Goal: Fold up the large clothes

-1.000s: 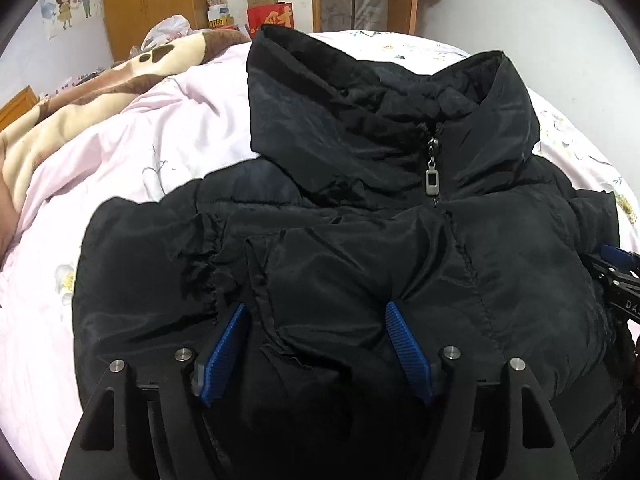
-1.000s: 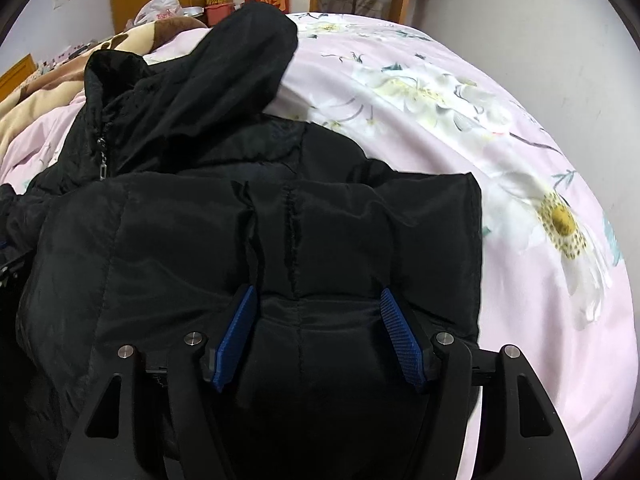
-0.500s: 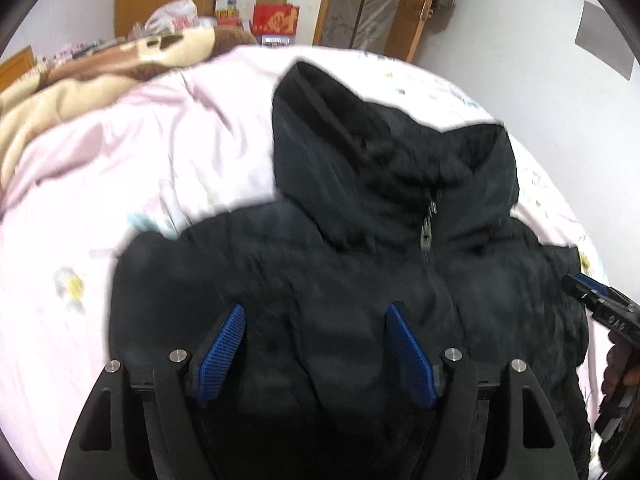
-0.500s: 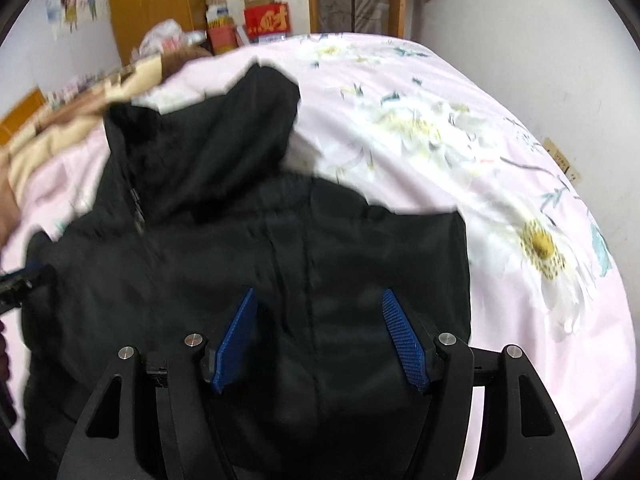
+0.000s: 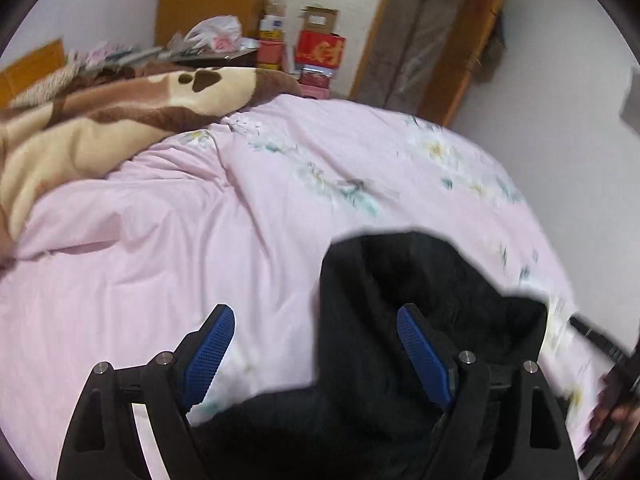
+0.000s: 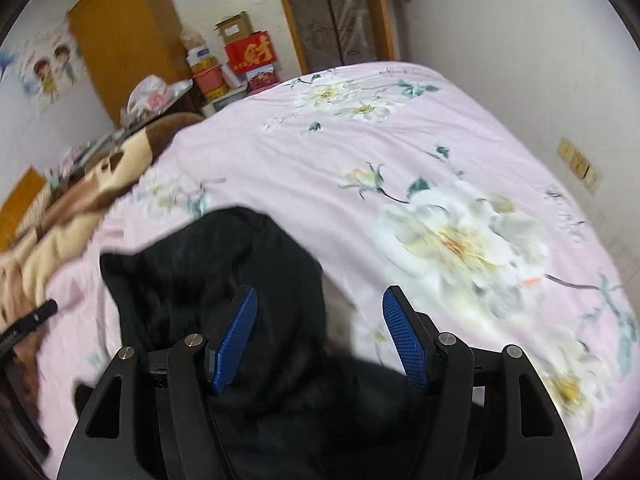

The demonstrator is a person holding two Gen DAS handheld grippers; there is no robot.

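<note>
Jacket (image 5: 392, 320) on bedspread (image 5: 240, 220), jaws apart

A home bedroom: a wide bed (image 6: 400, 152) under a pink floral quilt fills most of both views, with a brown and cream paw-print blanket (image 5: 100, 120) bunched along one side. At the far wall stand a wooden wardrobe (image 6: 124, 36), stacked cardboard and red gift boxes (image 6: 248, 56) and a wooden door (image 5: 420, 48), and cartoon children stickers (image 6: 52, 68) decorate the wall
</note>
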